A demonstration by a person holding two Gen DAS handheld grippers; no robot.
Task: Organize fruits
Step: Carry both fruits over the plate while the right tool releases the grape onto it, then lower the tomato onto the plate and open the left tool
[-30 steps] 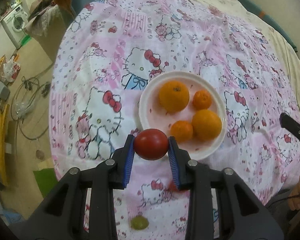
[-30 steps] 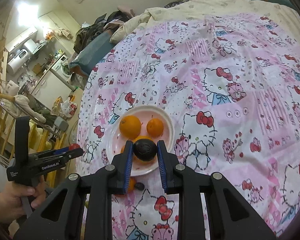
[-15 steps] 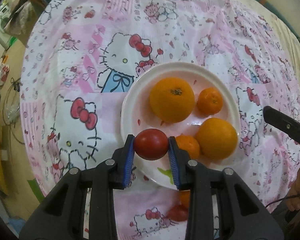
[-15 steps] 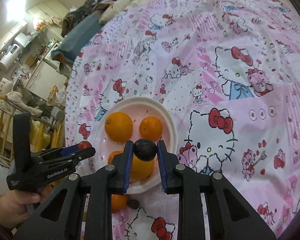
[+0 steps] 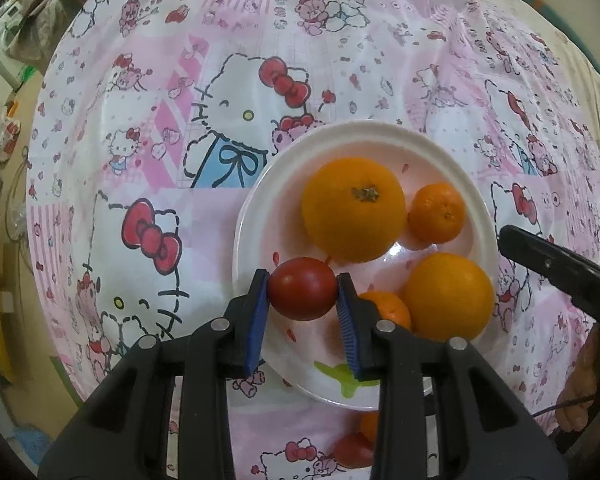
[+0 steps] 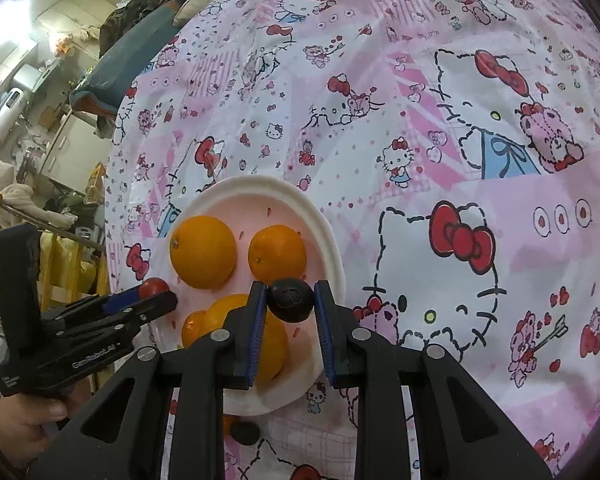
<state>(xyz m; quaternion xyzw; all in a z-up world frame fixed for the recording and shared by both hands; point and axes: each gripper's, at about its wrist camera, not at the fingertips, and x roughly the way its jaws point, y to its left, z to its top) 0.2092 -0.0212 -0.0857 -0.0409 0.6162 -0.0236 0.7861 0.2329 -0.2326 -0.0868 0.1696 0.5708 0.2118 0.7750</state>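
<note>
Left gripper, marked "GenRobot.AI", clamps a tomato; right gripper clamps a dark fruit.

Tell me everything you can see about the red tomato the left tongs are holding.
The red tomato is small, round, smooth and glossy, deep red with a faint highlight, and looks whole. The left tongs are shut on it, their blue ribbed pads pressing its two sides. It sits over the near left part of the white plate, beside the oranges; whether it touches the plate is unclear. The right wrist view shows it too.
</note>
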